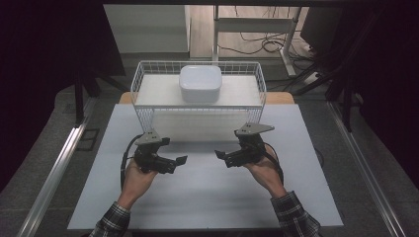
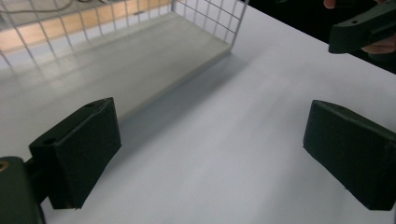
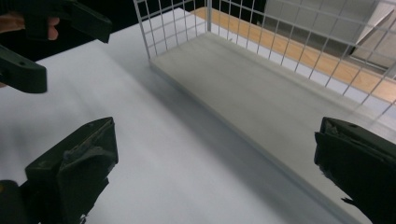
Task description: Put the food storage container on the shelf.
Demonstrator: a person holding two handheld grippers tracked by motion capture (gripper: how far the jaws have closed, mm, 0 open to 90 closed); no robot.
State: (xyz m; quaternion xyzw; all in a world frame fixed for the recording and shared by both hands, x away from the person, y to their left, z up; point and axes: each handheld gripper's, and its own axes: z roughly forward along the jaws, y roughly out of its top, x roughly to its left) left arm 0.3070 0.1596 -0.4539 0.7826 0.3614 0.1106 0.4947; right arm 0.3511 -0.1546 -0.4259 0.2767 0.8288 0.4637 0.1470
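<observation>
White tabletop point(image 1: 207, 192) directly beneath both grippers, bare and matte. Left gripper point(image 1: 174, 162) and right gripper point(image 1: 223, 157) held low over it, tips facing each other, jaws of each spread wide, nothing between them. Just beyond both, wire basket point(image 1: 143, 79) on a pale board, white lidded box point(image 1: 199, 83) inside, centred. Farther off, grey floor point(image 1: 49, 123), desk legs, tangled cables point(image 1: 262, 44), dark surroundings.

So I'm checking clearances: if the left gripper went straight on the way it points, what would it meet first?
Probably the right gripper, which faces the left gripper across bare white table; depth is uncertain.
</observation>
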